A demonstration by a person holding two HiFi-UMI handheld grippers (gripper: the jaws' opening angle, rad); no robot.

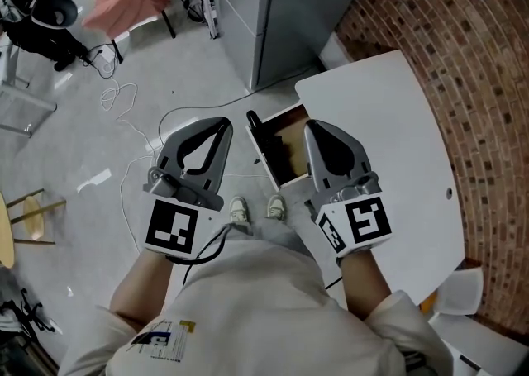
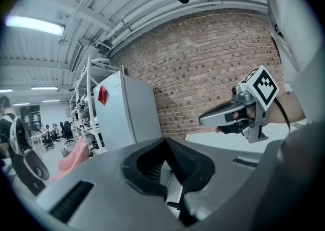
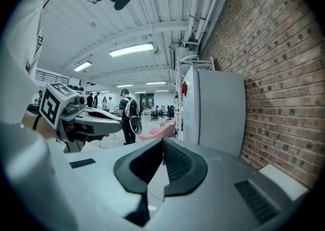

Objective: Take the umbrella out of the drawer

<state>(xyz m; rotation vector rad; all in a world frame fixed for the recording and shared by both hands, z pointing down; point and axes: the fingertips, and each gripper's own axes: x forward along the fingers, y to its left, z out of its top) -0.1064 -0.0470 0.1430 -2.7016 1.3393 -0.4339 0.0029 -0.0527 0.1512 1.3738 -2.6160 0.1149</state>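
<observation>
Two claws, both pressed shut with nothing between them, hover side by side before a person standing at a white tabletop (image 1: 397,118). The left claw (image 1: 221,126) hangs over the floor just beside the open drawer (image 1: 289,122); the right claw (image 1: 314,128) sits above its edge. The umbrella (image 1: 288,158) shows only as a dark shape inside the drawer.

The grey floor (image 1: 83,159) carries a white table (image 1: 397,143) beside the brick wall (image 1: 463,52), with its drawer (image 1: 285,151) open, a tall grey cabinet (image 1: 289,11), a wooden stool (image 1: 37,208) and a loose white cable (image 1: 106,98).
</observation>
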